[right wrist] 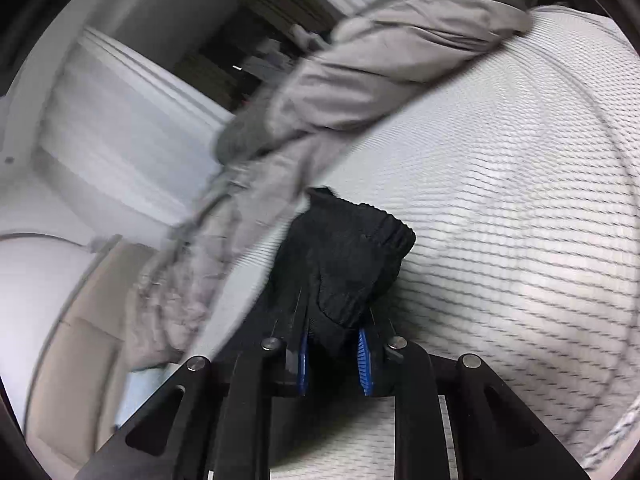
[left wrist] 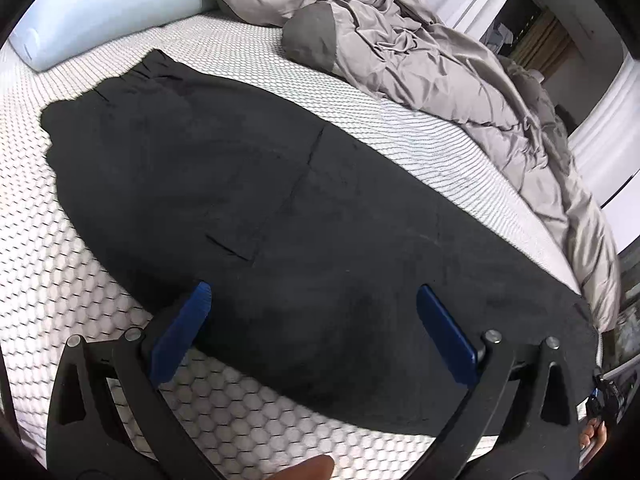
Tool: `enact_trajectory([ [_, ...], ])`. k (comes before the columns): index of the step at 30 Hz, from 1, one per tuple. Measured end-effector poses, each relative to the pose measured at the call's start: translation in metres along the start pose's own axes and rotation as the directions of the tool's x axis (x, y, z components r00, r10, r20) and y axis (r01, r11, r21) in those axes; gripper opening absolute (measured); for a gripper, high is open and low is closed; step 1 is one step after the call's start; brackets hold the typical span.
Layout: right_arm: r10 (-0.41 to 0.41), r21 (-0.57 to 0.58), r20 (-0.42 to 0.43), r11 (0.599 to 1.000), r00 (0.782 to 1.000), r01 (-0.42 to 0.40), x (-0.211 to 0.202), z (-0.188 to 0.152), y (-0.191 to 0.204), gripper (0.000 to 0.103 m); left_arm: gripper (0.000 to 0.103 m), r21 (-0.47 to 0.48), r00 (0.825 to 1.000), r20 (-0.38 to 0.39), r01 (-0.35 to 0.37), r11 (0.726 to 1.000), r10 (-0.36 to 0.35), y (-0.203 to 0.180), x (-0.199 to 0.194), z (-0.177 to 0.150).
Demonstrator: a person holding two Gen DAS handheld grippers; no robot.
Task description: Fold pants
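The left gripper (left wrist: 312,304) hovered low over the near end of the black pants (left wrist: 248,184), its blue fingers (left wrist: 182,332) wide apart and nothing between them. The left one hung at the pants' near edge, the right one over the cloth. A fingertip (left wrist: 316,470) of the holding hand showed at the bottom of that view.

The right gripper (right wrist: 334,344) had its jaws pinched on a bunched, ribbed end of the pants (right wrist: 344,256), which stood up past the fingertips clear of the mattress (right wrist: 500,200); this view was blurred.

The pants lay flat and lengthwise along the near edge of the mattress (left wrist: 60,280), reaching toward its far left corner. Beyond them a crumpled grey duvet (left wrist: 420,52) was heaped along the far edge, and a pale blue pillow (left wrist: 92,12) sat at the far left corner.
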State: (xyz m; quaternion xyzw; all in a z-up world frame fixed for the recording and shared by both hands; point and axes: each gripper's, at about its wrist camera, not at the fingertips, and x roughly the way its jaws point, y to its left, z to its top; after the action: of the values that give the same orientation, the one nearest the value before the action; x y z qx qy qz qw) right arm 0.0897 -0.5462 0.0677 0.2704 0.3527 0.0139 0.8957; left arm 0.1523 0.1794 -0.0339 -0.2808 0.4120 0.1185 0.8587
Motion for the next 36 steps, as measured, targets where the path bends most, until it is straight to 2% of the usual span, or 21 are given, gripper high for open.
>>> enact_trajectory([
  [1, -0.083, -0.016, -0.064, 0.996, 0.994, 0.082, 0.014, -0.002, -0.007, 0.028, 0.102, -0.001, 1.0, 0.013, -0.012, 1.0, 0.012, 0.003, -0.003, 0.0],
  [2, -0.135, 0.002, -0.114, 0.991, 0.984, 0.136, 0.025, -0.003, -0.017, 0.03, 0.102, -0.01, 0.999, 0.029, -0.02, 1.0, 0.02, 0.007, -0.008, 0.002],
  [3, -0.123, 0.043, -0.13, 0.991, 0.984, 0.129, 0.027, -0.003, -0.023, 0.03, 0.102, -0.03, 0.998, 0.051, -0.023, 0.999, 0.025, 0.015, -0.015, 0.004],
  [4, -0.076, 0.095, -0.113, 0.992, 0.991, 0.087, 0.02, -0.002, -0.028, 0.031, 0.102, -0.05, 0.997, 0.071, -0.023, 0.998, 0.027, 0.023, -0.021, 0.007],
  [6, -0.032, 0.122, -0.034, 0.992, 0.999, 0.036, 0.0, 0.001, -0.031, 0.043, 0.102, -0.109, 0.992, 0.113, -0.035, 0.993, 0.048, 0.045, -0.031, 0.014],
  [8, -0.023, 0.124, 0.08, 0.992, 0.996, 0.013, -0.023, 0.002, -0.027, 0.073, 0.101, -0.166, 0.989, 0.129, -0.053, 0.985, 0.075, 0.068, -0.035, 0.02],
  [9, -0.015, 0.117, 0.109, 0.993, 0.994, 0.003, -0.029, 0.002, -0.025, 0.077, 0.101, -0.207, 0.988, 0.127, -0.066, 0.976, 0.094, 0.083, -0.034, 0.024],
  [12, -0.005, 0.084, 0.129, 0.996, 0.992, -0.006, -0.041, 0.0, -0.019, 0.079, 0.077, -0.274, 0.988, 0.107, -0.075, 0.959, 0.108, 0.108, -0.029, 0.031],
  [14, -0.007, 0.057, 0.129, 0.998, 0.992, 0.0, -0.043, -0.002, -0.015, 0.083, 0.054, -0.295, 0.994, 0.084, -0.045, 0.954, 0.073, 0.12, -0.021, 0.035],
  [18, -0.014, 0.035, 0.137, 0.999, 0.99, 0.009, -0.036, 0.004, -0.005, 0.084, 0.039, -0.301, 0.989, 0.1, -0.073, 0.951, 0.107, 0.13, -0.013, 0.044],
  [19, -0.016, 0.036, 0.138, 0.999, 0.99, 0.011, -0.034, 0.004, -0.001, 0.084, 0.03, -0.295, 0.988, 0.1, -0.084, 0.952, 0.118, 0.133, -0.009, 0.047],
  [20, -0.017, 0.04, 0.137, 0.999, 0.99, 0.012, -0.032, 0.004, 0.0, 0.084, 0.016, -0.279, 0.987, 0.093, -0.103, 0.955, 0.134, 0.137, -0.004, 0.052],
  [21, -0.019, 0.042, 0.131, 0.999, 0.991, 0.013, -0.026, 0.002, 0.007, 0.084, 0.012, -0.268, 0.987, 0.087, -0.105, 0.958, 0.133, 0.139, -0.001, 0.054],
  [24, -0.02, 0.046, 0.123, 0.999, 0.992, 0.014, -0.015, 0.0, 0.012, 0.084, 0.003, -0.289, 0.99, 0.112, -0.053, 0.956, 0.089, 0.147, -0.008, 0.053],
  [27, -0.025, 0.049, 0.121, 0.999, 0.992, 0.019, -0.011, 0.002, 0.011, 0.084, 0.003, -0.286, 0.982, 0.166, -0.039, 0.957, 0.089, 0.148, -0.024, 0.052],
  [30, -0.024, 0.047, 0.104, 0.999, 0.994, 0.02, -0.007, 0.005, 0.011, 0.084, 0.004, -0.282, 0.987, 0.082, -0.112, 0.953, 0.14, 0.153, -0.005, 0.05],
  [32, -0.042, 0.046, 0.099, 0.998, 0.994, 0.037, -0.006, 0.008, 0.007, 0.084, 0.006, -0.284, 0.985, 0.084, -0.118, 0.951, 0.148, 0.151, -0.006, 0.05],
  [33, -0.052, 0.054, 0.102, 0.997, 0.993, 0.047, -0.007, 0.01, 0.003, 0.084, 0.011, -0.287, 0.982, 0.104, -0.124, 0.95, 0.16, 0.149, -0.013, 0.05],
  [34, -0.061, 0.066, 0.107, 0.996, 0.992, 0.054, -0.009, 0.011, -0.002, 0.084, 0.024, -0.289, 0.978, 0.112, -0.139, 0.947, 0.177, 0.147, -0.018, 0.049],
  [35, -0.075, 0.09, 0.108, 0.994, 0.991, 0.065, -0.012, 0.013, -0.009, 0.084, 0.042, -0.295, 0.975, 0.122, -0.144, 0.945, 0.186, 0.146, -0.025, 0.048],
  [36, -0.082, 0.108, 0.103, 0.992, 0.991, 0.071, -0.013, 0.014, -0.017, 0.084, 0.051, -0.314, 0.974, 0.141, -0.128, 0.941, 0.18, 0.146, -0.032, 0.045],
])
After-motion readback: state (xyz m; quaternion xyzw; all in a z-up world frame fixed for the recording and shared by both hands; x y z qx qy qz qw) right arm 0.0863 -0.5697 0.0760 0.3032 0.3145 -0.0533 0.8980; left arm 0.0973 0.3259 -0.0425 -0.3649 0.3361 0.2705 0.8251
